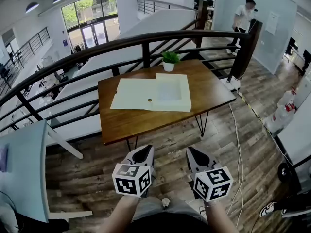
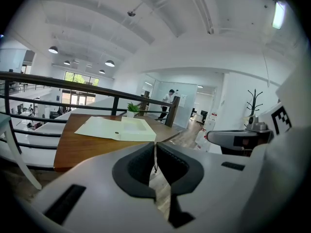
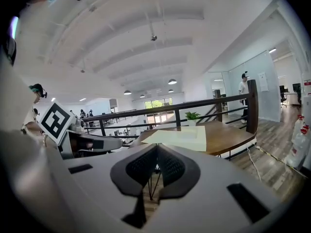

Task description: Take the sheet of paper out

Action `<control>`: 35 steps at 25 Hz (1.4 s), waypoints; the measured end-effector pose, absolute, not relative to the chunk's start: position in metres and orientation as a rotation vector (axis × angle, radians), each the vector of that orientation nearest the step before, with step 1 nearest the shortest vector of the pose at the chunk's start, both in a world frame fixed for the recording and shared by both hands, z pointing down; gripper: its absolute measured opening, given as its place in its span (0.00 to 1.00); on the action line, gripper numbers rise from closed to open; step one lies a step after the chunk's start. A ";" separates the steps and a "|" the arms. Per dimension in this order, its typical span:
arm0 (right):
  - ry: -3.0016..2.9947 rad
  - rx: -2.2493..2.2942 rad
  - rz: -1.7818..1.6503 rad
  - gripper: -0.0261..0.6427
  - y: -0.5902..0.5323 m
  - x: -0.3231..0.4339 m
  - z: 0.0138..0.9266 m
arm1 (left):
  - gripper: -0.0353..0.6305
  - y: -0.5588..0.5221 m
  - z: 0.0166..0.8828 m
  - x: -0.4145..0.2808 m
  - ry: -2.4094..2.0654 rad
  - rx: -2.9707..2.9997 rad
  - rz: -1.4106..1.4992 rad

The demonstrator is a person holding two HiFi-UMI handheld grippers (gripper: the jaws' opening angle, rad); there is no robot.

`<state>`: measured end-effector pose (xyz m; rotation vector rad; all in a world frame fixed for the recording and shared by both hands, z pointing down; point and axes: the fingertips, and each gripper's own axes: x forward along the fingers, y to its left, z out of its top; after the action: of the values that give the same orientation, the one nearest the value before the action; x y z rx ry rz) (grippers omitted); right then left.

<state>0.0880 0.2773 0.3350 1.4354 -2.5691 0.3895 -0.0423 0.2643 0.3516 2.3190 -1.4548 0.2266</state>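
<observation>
1. Both the left gripper (image 1: 144, 153) and the right gripper (image 1: 196, 154) are held clenched, empty.
2. On the table (image 1: 126, 120), an open folder (image 1: 136, 94) is laid; the sheet of paper (image 1: 169, 92) is seen in its right half.

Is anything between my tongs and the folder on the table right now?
Nothing visible. The left tongs and right tongs, both shut and empty, have only floor ahead, short of the table. The open folder lies unobstructed on top, and the potted plant stands behind it.
</observation>
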 end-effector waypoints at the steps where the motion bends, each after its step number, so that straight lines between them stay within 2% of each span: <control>1: -2.572 1.430 0.387 0.08 0.277 0.089 0.336 | 0.09 0.263 0.354 -0.041 -1.459 2.317 0.230; 18: -2.536 1.395 0.469 0.08 0.225 0.106 0.369 | 0.09 0.203 0.382 -0.027 -1.430 2.273 0.236; 35: -2.494 1.470 0.476 0.08 0.023 0.077 0.369 | 0.09 -0.003 0.382 -0.048 -1.308 2.335 0.281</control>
<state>0.0770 0.0225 0.3689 1.4699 -2.4942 0.4759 -0.0484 -0.0031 0.3817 2.3355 -1.3085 0.2815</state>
